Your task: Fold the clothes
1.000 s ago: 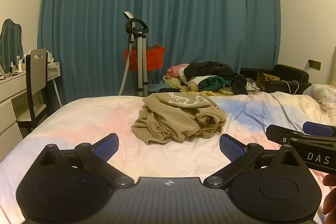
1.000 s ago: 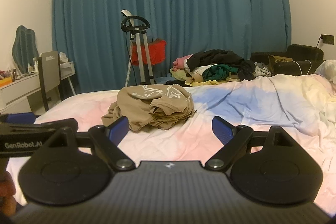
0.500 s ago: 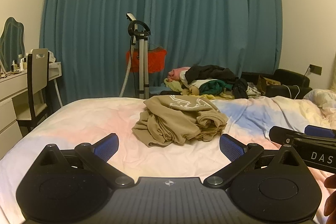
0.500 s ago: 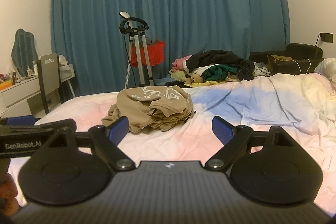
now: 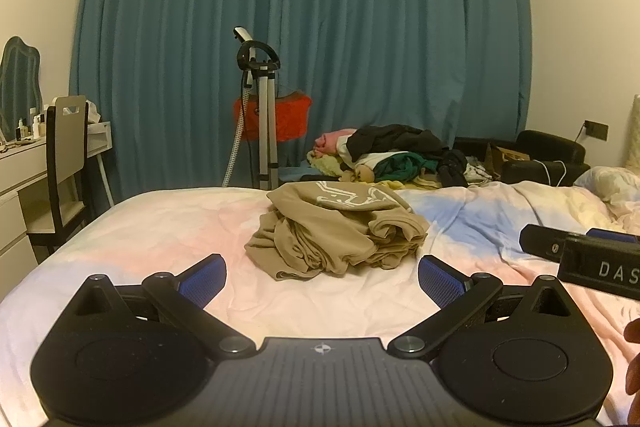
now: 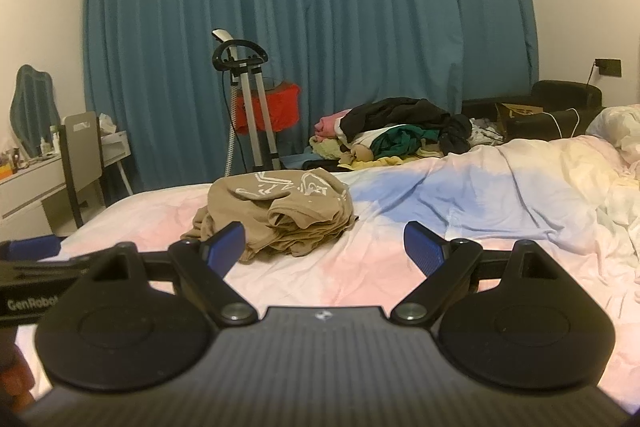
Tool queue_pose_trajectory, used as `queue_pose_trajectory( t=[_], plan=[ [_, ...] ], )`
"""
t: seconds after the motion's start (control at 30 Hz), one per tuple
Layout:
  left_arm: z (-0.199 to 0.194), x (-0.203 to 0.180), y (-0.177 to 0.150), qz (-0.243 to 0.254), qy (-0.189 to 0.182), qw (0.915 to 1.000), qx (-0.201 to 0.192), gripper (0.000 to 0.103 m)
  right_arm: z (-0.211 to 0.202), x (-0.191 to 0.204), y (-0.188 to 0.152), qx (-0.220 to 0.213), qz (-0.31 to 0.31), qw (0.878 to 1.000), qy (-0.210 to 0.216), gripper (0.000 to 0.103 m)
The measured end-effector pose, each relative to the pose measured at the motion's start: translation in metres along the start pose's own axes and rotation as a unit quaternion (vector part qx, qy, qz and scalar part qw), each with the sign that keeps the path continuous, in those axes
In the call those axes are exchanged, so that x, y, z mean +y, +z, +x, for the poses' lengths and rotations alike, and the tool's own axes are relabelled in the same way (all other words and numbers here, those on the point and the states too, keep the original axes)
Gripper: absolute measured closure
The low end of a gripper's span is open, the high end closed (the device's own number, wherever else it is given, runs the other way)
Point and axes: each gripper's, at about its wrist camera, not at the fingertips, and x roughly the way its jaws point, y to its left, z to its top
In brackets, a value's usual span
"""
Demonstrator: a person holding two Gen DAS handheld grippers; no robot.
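A crumpled tan garment (image 5: 336,227) with a white print lies in a heap on the bed (image 5: 168,227), also seen in the right wrist view as the tan garment (image 6: 276,211). My left gripper (image 5: 322,277) hovers open just short of the heap, with nothing between its blue pads. My right gripper (image 6: 324,247) is open too, empty, with the heap just beyond its left finger. Each view shows the other gripper at its edge: the right gripper (image 5: 580,259) at right, the left gripper (image 6: 32,267) at left.
The bed's pastel duvet (image 6: 500,195) is rumpled toward the right. A pile of mixed clothes (image 5: 392,155) lies past the bed's far side. A garment steamer stand (image 5: 260,107) stands before blue curtains. A chair (image 5: 64,163) and white desk (image 5: 20,163) are at left.
Both grippers have edged a little closer to the tan heap and tipped slightly. The garment has not moved. Both stay open.
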Motion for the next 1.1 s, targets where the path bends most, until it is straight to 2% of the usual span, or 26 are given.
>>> queue_pose_trajectory(
  t=[0.17, 0.33, 0.53, 0.6, 0.77, 0.87, 0.93, 1.07, 1.1],
  plan=[
    [0.011, -0.004, 0.001, 0.01, 0.0, 0.9999, 0.009, 0.0, 0.003, -0.007, 0.001, 0.0, 0.021, 1.0, -0.012, 0.015],
    [0.042, -0.011, 0.01, 0.029, -0.021, 0.9987, 0.037, 0.0, 0.011, -0.018, 0.004, 0.002, 0.044, 0.998, -0.041, 0.015],
    [0.121, -0.024, 0.008, 0.047, -0.039, 0.9948, 0.082, 0.0, 0.024, -0.034, 0.004, -0.002, 0.054, 0.993, -0.101, 0.015],
    [0.153, -0.025, 0.004, 0.054, -0.03, 0.9936, 0.095, 0.0, 0.029, -0.036, 0.003, -0.007, 0.048, 0.992, -0.112, 0.015],
    [0.239, -0.038, -0.011, 0.119, -0.012, 0.9869, 0.108, 0.0, 0.047, -0.044, -0.001, -0.002, 0.047, 0.992, -0.117, 0.015],
    [0.269, -0.05, -0.021, 0.165, -0.004, 0.9833, 0.076, 0.0, 0.058, -0.049, -0.006, 0.006, 0.051, 0.991, -0.12, 0.015],
    [0.284, -0.056, -0.023, 0.174, -0.011, 0.9827, 0.063, 0.0, 0.067, -0.055, -0.009, 0.008, 0.056, 0.99, -0.129, 0.015],
    [0.307, -0.062, -0.019, 0.148, -0.021, 0.9868, 0.062, 0.005, 0.084, -0.065, -0.013, 0.0, 0.058, 0.986, -0.153, 0.015],
    [0.312, -0.063, -0.018, 0.141, -0.023, 0.9878, 0.062, 0.013, 0.088, -0.067, -0.015, 0.0, 0.058, 0.986, -0.157, 0.015]
  ],
)
